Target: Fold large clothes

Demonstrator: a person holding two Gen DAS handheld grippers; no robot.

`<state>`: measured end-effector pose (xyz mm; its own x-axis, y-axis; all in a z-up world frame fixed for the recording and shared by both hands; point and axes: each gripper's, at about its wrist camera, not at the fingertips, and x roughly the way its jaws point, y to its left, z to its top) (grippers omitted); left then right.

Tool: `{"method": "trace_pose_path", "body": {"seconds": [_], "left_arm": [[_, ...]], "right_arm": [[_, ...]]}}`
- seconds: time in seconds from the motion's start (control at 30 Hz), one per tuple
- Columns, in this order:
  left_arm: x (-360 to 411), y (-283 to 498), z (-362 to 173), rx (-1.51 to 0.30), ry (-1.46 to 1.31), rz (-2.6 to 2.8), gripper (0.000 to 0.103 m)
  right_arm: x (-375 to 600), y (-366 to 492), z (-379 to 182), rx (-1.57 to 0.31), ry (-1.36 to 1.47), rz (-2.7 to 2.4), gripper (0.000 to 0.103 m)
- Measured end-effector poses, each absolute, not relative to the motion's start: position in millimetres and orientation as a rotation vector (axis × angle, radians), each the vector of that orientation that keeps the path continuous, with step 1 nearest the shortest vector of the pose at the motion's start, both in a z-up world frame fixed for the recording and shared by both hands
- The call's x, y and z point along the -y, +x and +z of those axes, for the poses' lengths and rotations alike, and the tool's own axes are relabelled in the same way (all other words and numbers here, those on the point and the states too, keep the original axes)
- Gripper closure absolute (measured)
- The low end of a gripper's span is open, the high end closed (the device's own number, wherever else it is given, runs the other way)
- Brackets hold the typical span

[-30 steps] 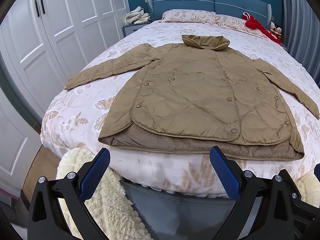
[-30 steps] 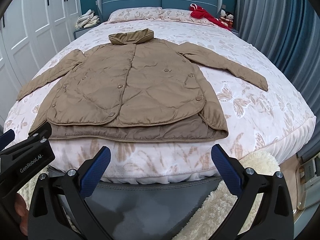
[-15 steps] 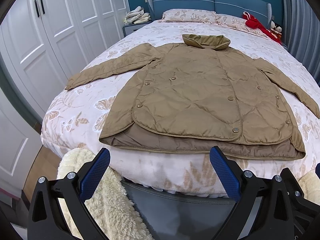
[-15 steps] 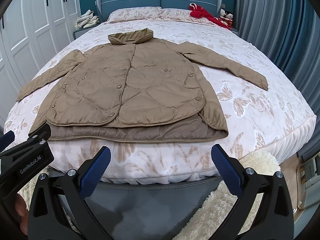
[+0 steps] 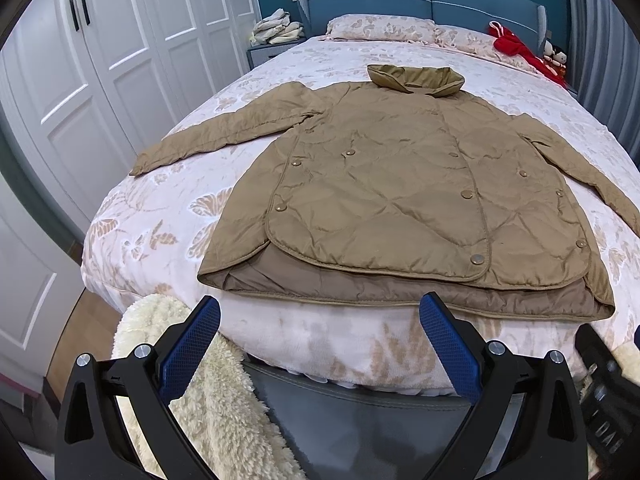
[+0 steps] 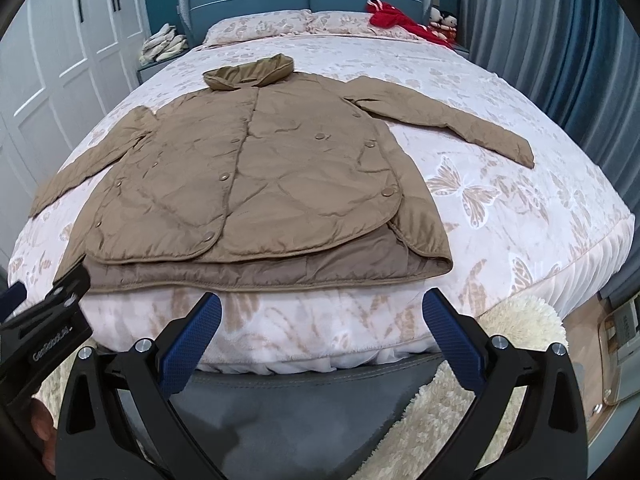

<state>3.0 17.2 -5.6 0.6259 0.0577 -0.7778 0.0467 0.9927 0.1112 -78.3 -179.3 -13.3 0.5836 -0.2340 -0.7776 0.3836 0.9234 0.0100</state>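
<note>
Bed (image 5: pixel 168 216) ahead, jacket (image 5: pixel 400 200) flat beyond both grippers, left (image 5: pixel 320 312) and right (image 6: pixel 322 312) spread wide, empty. Risk: slick quilted fabric slipping from pinch, fold skewing.

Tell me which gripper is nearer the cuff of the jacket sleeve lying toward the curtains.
Right. The right gripper is off the foot of the bed, on the side of that cuff. The left gripper is further toward the wardrobe side.

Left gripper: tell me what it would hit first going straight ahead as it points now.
Probably the foot edge of the bed, just below the hem of the tan jacket. The left gripper is open and holds nothing; depth is hard to judge through the fisheye.
</note>
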Motion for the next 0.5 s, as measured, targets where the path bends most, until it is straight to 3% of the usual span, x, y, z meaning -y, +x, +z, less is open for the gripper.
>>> {"method": "trace_pose_path", "body": {"seconds": [0.5], "left_arm": [[-38, 69, -25, -0.955, 0.057, 0.025, 0.006]], "right_arm": [[352, -26, -8, -0.773, 0.383, -0.584, 0.005]]}}
